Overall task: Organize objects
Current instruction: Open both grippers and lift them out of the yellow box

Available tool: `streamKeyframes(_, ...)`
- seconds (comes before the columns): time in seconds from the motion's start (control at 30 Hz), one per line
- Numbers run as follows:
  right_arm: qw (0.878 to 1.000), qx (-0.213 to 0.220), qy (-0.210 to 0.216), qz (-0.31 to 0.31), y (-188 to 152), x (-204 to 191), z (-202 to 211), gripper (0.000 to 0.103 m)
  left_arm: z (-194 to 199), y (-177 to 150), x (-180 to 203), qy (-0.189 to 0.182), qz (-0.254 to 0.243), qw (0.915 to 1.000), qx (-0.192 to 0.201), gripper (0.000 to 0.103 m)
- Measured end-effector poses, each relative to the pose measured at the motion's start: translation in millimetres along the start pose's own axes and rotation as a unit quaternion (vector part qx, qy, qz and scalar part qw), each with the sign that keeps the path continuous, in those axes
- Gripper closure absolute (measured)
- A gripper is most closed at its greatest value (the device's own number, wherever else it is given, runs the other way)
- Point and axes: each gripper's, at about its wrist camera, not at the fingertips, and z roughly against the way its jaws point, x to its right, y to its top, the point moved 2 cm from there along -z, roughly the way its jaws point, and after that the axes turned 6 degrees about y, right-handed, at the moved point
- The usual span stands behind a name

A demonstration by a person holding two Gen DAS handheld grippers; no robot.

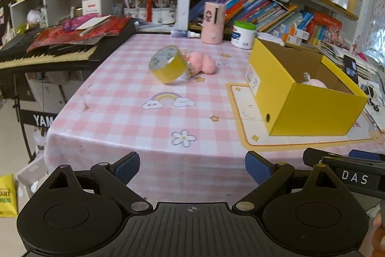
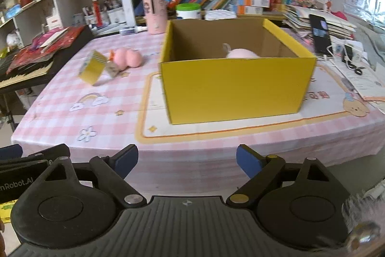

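Note:
A yellow cardboard box [image 1: 310,110] [image 2: 235,86] stands open on the pink checked tablecloth [image 1: 134,112] [image 2: 60,119], with a pink soft toy [image 1: 314,83] [image 2: 240,53] lying inside. Left of the box, a roll of yellow tape [image 1: 167,64] [image 2: 92,68] leans on its edge against a pink plush item [image 1: 203,63] [image 2: 128,58]. My left gripper [image 1: 192,169] is open and empty in front of the table's near edge. My right gripper [image 2: 187,161] is also open with nothing between its fingers, hovering before the box.
A black keyboard [image 1: 45,54] piled with red papers borders the table on the left. A pink cylinder [image 1: 213,23], a green-lidded white tub [image 1: 243,34] and shelves of books line the back. A phone [image 2: 320,34] and papers lie right of the box.

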Motion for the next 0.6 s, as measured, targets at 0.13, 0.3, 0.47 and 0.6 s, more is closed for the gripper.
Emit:
streamKeyframes(0.13, 1.0, 0.0, 0.014, 0.001, -2, -15, -2, 0.014, 3, -3, -15, 0.01, 0.007, 0.9999, 0.001, 0.007)
streamKeyframes(0.3, 1.0, 0.001, 0.025, 0.017, -4, -33, -4, 0.016, 6, -5, -27, 0.021, 0.009, 0.9997, 0.002, 0.007)
streamKeyframes(0.47, 0.999, 0.008, 0.024, 0.028, -1, -44, -1, 0.017, 11, -1, -33, 0.018, 0.012, 0.9997, 0.014, 0.007)
streamKeyframes(0.6, 0.999, 0.011, 0.022, 0.035, 0, -51, 1, 0.017, 10, 0, -38, 0.018, 0.015, 0.9996, 0.014, 0.007)
